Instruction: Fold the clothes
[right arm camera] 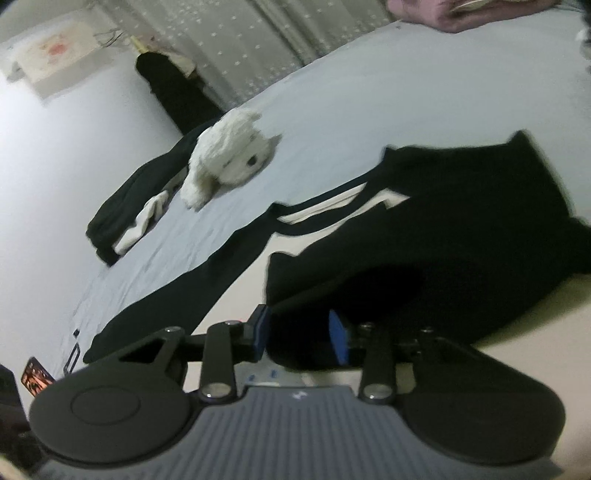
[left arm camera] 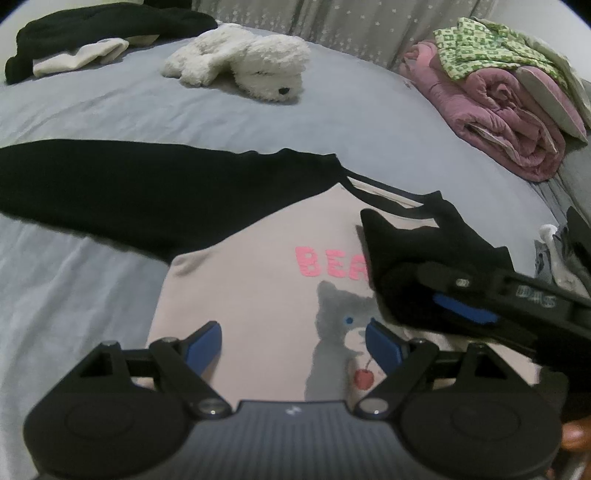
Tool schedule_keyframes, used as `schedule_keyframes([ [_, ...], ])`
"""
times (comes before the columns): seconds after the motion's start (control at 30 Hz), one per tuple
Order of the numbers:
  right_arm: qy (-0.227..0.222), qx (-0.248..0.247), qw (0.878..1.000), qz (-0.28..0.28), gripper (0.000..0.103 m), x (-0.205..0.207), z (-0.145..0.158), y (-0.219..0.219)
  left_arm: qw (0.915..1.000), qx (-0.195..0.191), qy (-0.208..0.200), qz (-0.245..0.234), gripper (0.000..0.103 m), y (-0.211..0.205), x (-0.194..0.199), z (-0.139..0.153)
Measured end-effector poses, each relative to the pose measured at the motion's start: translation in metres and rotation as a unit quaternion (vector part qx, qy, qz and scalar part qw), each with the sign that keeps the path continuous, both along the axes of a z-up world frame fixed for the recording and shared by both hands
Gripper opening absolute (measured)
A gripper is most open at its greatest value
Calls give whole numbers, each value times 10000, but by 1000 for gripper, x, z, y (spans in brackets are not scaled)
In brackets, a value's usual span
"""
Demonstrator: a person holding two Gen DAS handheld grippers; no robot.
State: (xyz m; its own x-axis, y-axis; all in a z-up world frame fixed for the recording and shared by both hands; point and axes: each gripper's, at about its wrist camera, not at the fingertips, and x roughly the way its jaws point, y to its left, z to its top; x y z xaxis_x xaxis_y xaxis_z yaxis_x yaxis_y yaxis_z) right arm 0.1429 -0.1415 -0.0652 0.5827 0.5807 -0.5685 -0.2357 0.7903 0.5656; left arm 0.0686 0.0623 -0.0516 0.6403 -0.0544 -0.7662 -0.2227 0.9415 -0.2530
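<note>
Mostly bare grey sheet lies around the shirt, with open room beyond its collar and off its spread sleeve. Well past the collar sit a plush dog, a dark pile and a pink quilt. Shirt lies flat, print up, collar pointing away. Right gripper grips the other sleeve, folded over the chest. Left gripper hangs spread wide above the print, empty.
</note>
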Motion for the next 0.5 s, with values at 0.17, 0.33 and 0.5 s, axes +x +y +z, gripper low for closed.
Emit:
schedule_keyframes([
  [0.17, 67, -83, 9995, -282, 42, -11, 11, -36, 9978, 499, -310, -309, 86, -19, -2, 8],
  [0.33, 118, -172, 9978, -630, 42, -8, 23, -62, 9914, 842, -747, -660, 79, -42, 7, 28],
  [0.5, 84, 51, 9960, -892, 42, -5, 27, -81, 9782, 1193, -1024, -1354, 79, -83, 29, 29],
])
